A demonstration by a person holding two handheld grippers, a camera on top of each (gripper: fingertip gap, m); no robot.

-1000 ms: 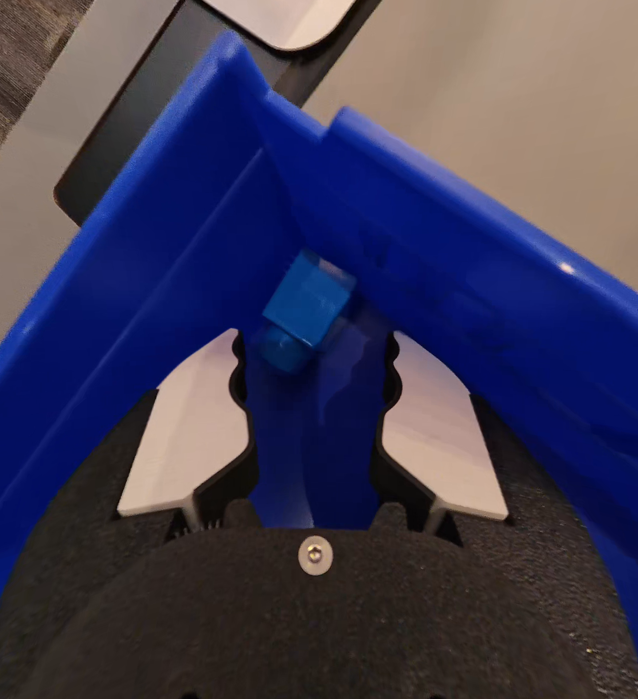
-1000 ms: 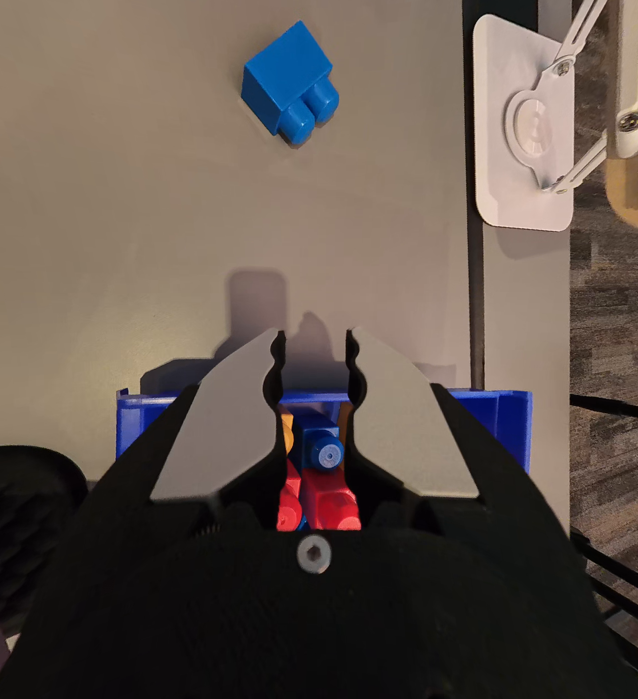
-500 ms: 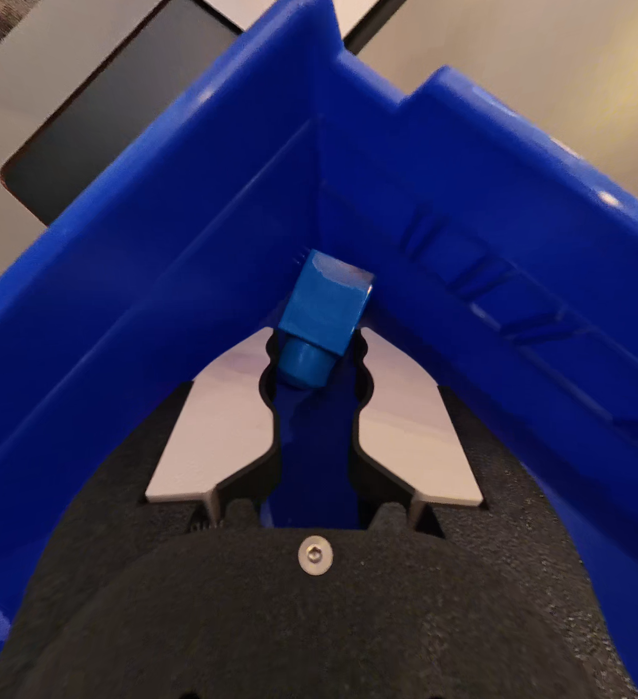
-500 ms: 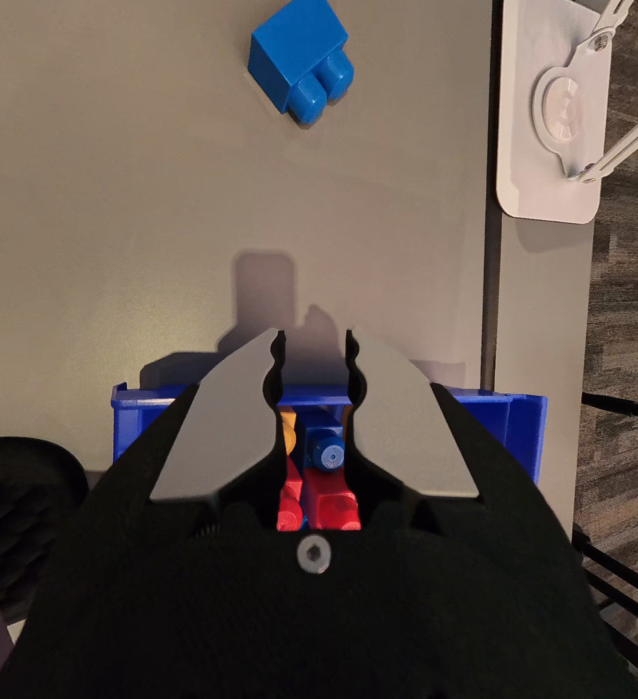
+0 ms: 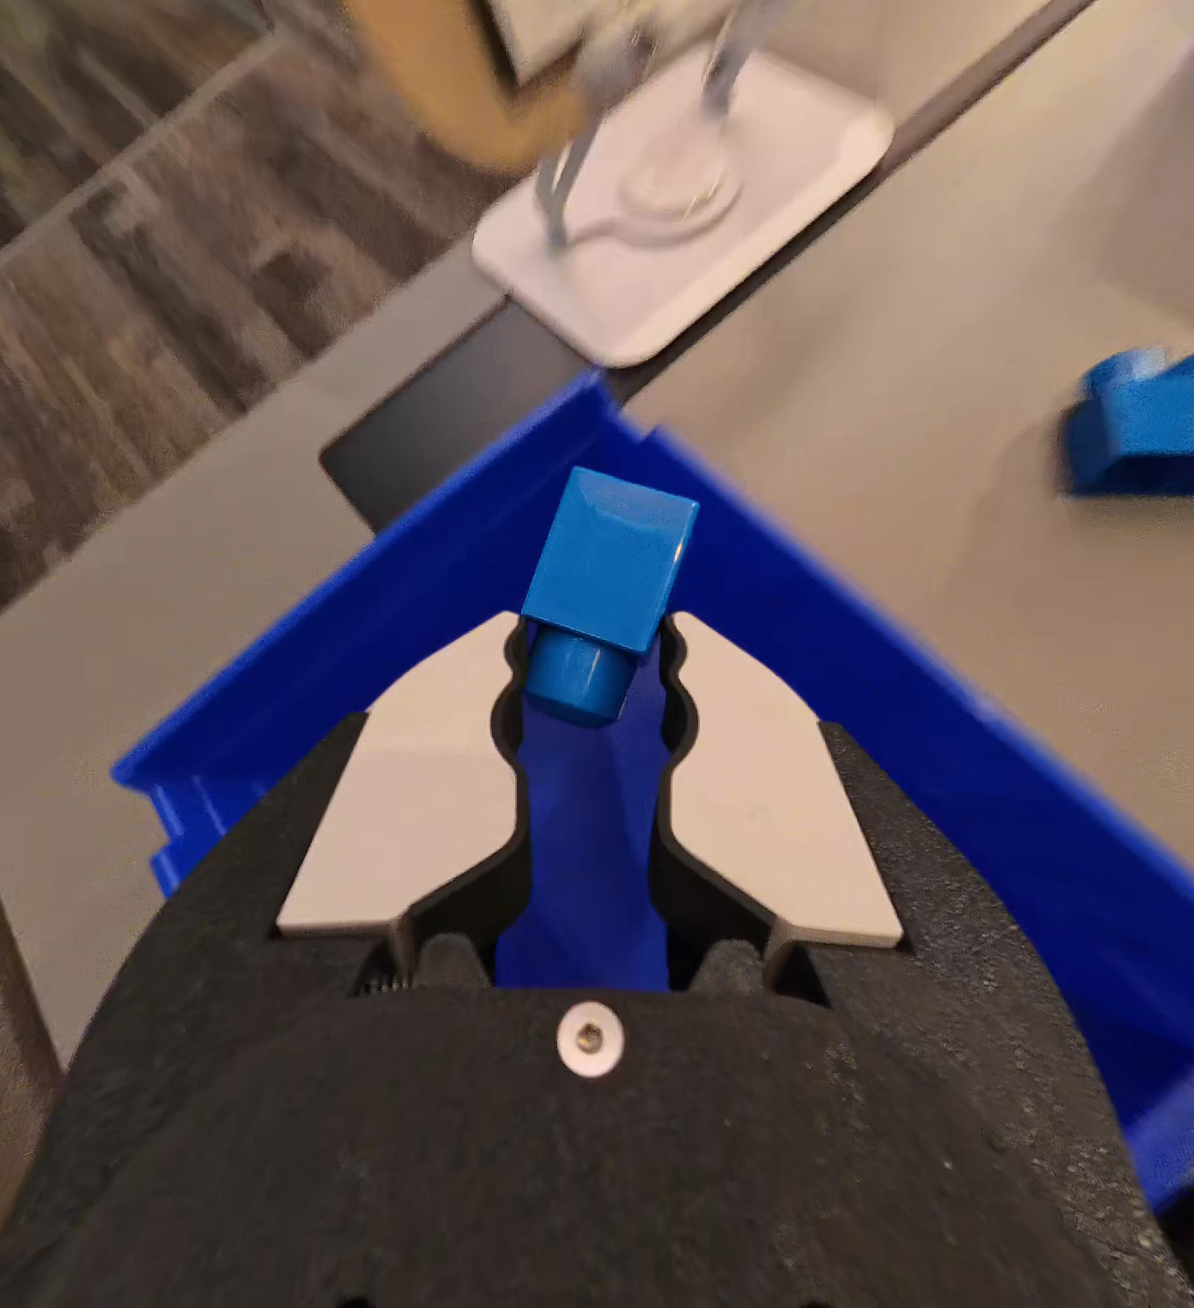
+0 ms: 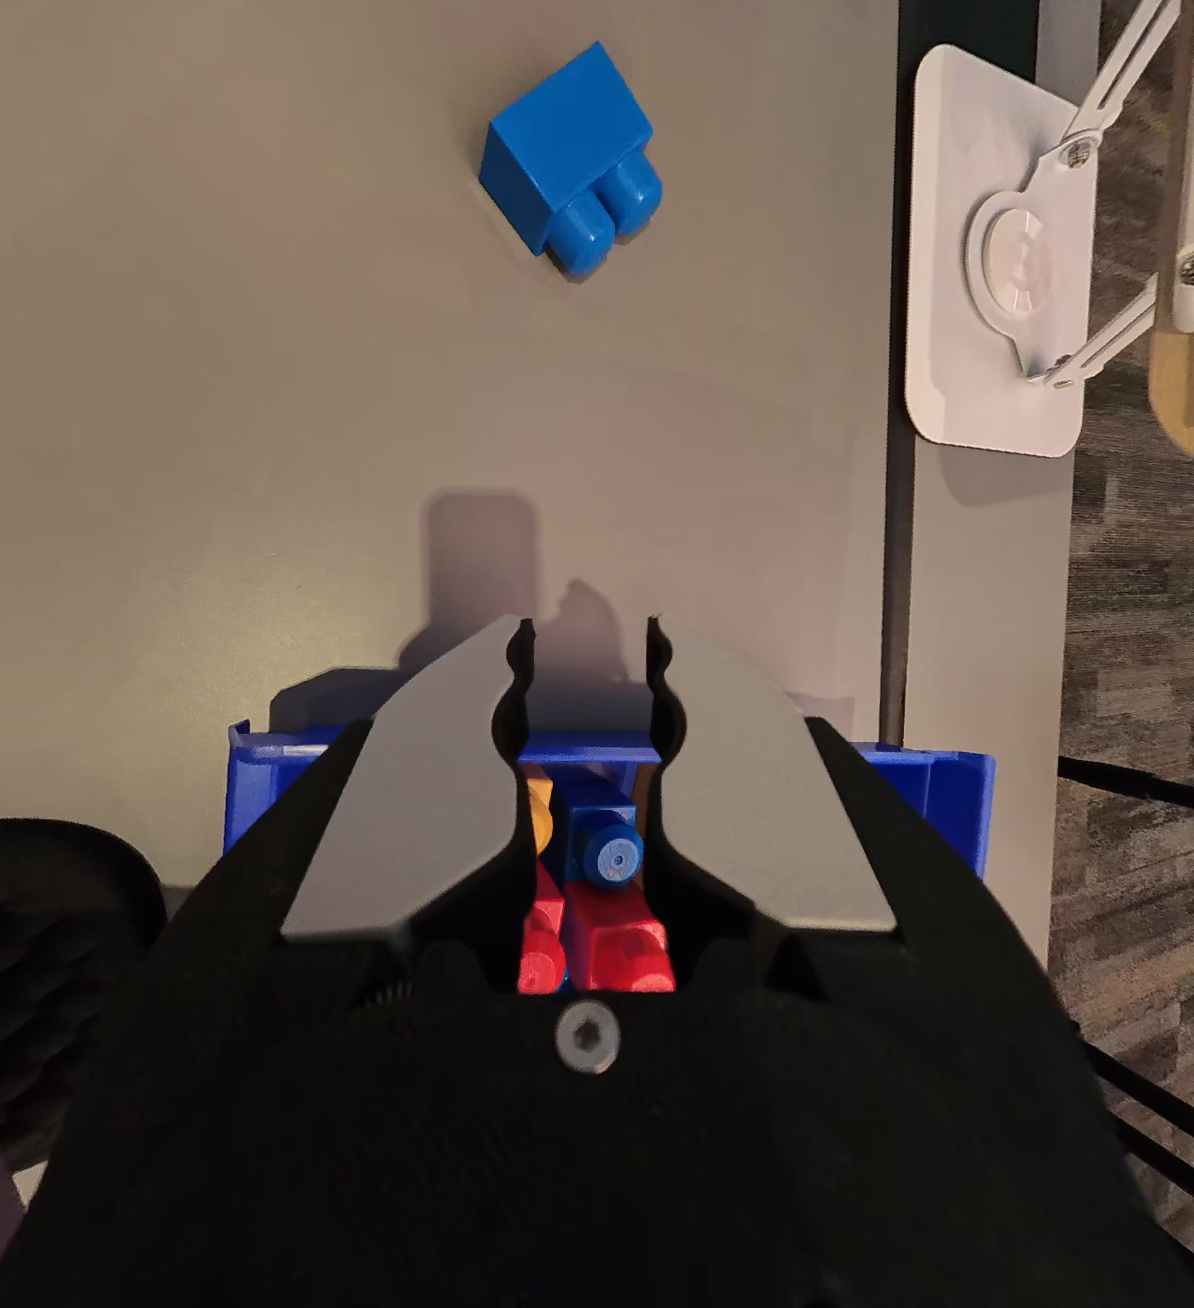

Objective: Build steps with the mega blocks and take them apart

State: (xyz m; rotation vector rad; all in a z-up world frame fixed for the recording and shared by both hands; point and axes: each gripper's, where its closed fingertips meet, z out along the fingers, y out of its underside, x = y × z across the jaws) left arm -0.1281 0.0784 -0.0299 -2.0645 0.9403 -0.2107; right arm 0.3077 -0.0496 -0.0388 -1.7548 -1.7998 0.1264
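Left wrist view: blue block (image 5: pixel 606 575) between jaws.

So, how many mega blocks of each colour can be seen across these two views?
Blue plastic mega blocks: 3
Red plastic mega blocks: 2
Orange plastic mega block: 1
Total visible: 6

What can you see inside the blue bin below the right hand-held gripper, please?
Between the fingers of the right hand-held gripper, the blue bin shows a blue block, red blocks and part of an orange one. The gripper body covers the rest.
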